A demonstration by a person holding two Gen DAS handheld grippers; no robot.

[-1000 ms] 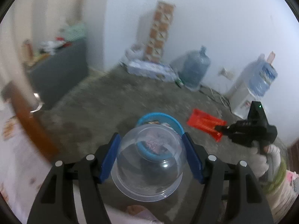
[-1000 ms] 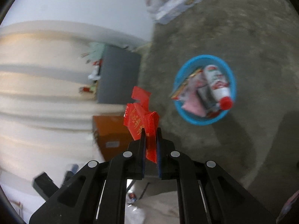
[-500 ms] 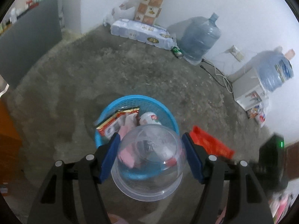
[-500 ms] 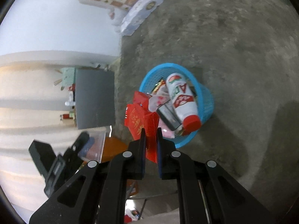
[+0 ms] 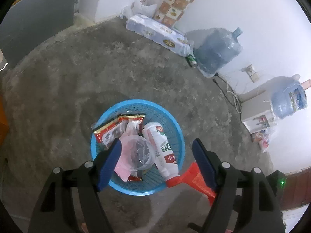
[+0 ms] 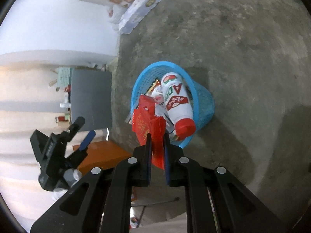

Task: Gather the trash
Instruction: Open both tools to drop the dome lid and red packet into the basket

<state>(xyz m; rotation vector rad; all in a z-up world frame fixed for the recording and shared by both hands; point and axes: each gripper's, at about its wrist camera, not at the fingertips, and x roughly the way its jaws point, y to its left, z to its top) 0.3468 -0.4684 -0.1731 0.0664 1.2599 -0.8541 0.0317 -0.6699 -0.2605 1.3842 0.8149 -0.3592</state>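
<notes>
— What sits along the far wall?
— A wrapped pack of rolls (image 5: pixel 157 30) lies below a tiled column (image 5: pixel 176 2); just beside it stands a blue water jug (image 5: pixel 217 51), with a green can (image 5: pixel 191 59) at its foot.
— And to the right?
— A white dispenser (image 5: pixel 256 119) carrying another jug (image 5: pixel 289 101). A grey cabinet (image 6: pixel 90 101) stands opposite.

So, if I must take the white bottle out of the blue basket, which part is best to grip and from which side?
Probably the neck just below the red cap. The white bottle lies slanted in the blue basket, and its cap end sticks out over the rim, free of the wrappers. Come from above on that rim side, jaws across the neck. The body looks wider and partly buried.
</notes>
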